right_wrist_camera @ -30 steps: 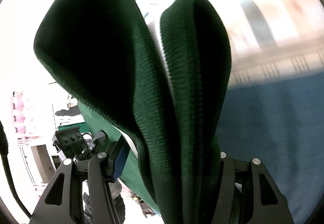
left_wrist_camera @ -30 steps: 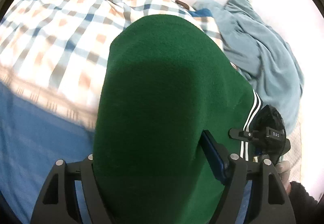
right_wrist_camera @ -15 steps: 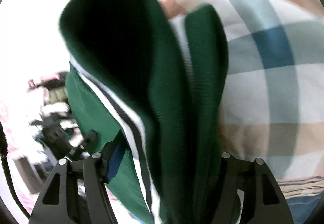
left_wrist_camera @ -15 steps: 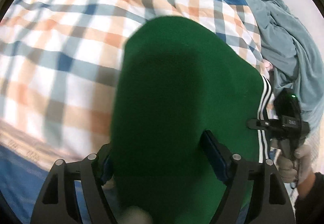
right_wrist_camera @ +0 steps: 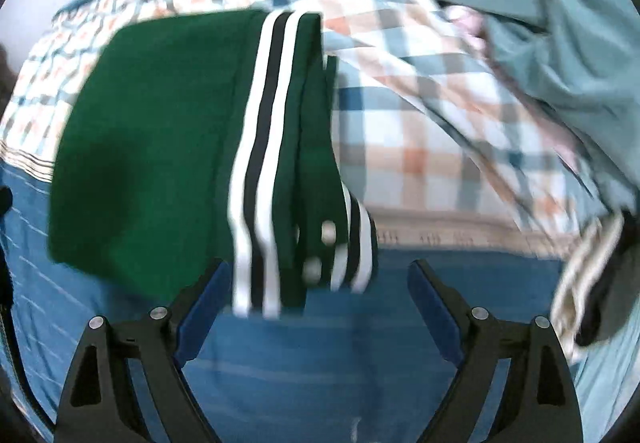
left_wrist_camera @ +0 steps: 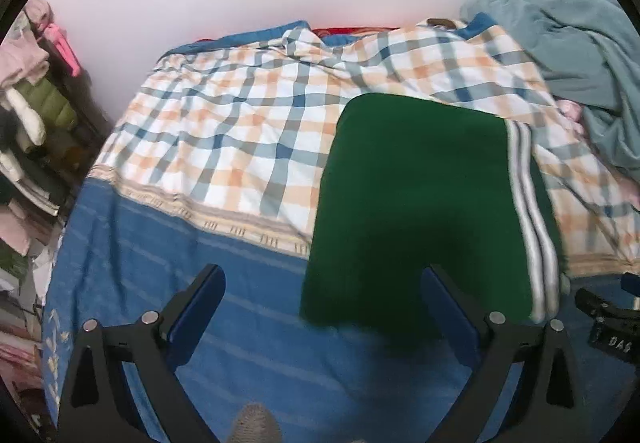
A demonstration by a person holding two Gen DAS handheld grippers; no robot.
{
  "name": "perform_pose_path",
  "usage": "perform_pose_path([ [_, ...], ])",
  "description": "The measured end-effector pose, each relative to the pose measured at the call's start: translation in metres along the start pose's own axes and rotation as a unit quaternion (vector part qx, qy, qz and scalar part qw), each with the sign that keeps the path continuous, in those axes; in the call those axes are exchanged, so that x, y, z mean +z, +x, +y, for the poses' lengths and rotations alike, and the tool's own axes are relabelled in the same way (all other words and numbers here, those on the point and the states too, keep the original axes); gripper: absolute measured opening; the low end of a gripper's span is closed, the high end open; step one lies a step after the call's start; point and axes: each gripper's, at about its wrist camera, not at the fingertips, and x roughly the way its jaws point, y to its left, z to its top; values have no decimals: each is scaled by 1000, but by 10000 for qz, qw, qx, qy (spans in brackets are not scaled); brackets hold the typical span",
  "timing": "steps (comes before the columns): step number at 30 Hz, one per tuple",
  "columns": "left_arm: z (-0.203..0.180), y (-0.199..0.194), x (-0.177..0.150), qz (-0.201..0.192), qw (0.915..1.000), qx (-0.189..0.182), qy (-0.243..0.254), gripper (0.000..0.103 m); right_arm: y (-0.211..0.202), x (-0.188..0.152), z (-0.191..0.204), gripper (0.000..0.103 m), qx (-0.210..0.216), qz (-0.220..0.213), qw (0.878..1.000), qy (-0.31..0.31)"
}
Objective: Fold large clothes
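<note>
The right wrist view is smeared by motion, so the pale round studs on the green garment [right_wrist_camera: 168,147] near its white-and-black striped edge are hard to read (snaps or buttons, I cannot tell). A dark item with light trim at four o'clock in that view is cut by the lens rim and stays unidentified. In the left wrist view a blurred grey shape at six o'clock cannot be made out, and a black device at four o'clock is partly out of frame.

The green garment [left_wrist_camera: 416,203] lies folded into a thick, matte, roughly rectangular slab on the bed, across the seam between the checked cloth [left_wrist_camera: 240,131] and the blue striped sheet [left_wrist_camera: 168,283]. A rumpled teal blanket [left_wrist_camera: 580,55] is heaped at two o'clock.

The left gripper [left_wrist_camera: 324,299] is spreading its blue-padded fingers, nothing pinched between them. The right gripper [right_wrist_camera: 316,291] is also widening; the striped hem hangs just beyond its fingers, free of both pads.
</note>
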Motion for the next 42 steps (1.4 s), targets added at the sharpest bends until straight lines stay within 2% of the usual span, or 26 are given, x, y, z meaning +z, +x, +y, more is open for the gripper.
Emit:
perform_pose_path([
  [1, -2, -16, -2, -13, 10000, 16, -31, 100, -20, -12, 0, 91, -64, -76, 9999, 96],
  [3, -4, -51, -6, -56, 10000, 23, -52, 100, -53, -47, -45, 91, -142, -225, 9993, 251],
  [4, -5, -66, -7, -91, 9999, 28, -56, 100, -77, -58, -49, 91, -215, -344, 9986, 336],
  [9, -1, -155, -20, -242, 9997, -70, -53, 100, -187, -103, -62, 91, -438, -674, 9952, 552],
  [16, 11, -276, -43, -413, 9989, -213, 21, 100, -347, -173, -67, 91, -479, -1106, 9916, 471],
  [20, 17, -335, -57, -508, 9982, -310, 29, 100, -424, -213, -85, 91, -423, -1271, 9895, 546],
  [25, 23, -393, -70, -615, 9972, -417, -15, 100, -514, -255, -103, 91, -476, -1680, 9837, 419],
  [31, 27, -443, -81, -781, 9961, -420, -39, 100, -589, -299, -118, 91, -563, -2053, 9766, 317],
  [37, 29, -472, -91, -973, 9947, -322, -54, 100, -629, -330, -130, 92, -512, -2195, 9736, 371],
  [42, 28, -492, -101, -1206, 9922, -322, -33, 101, -647, -346, -139, 93, -500, -2311, 9709, 383],
])
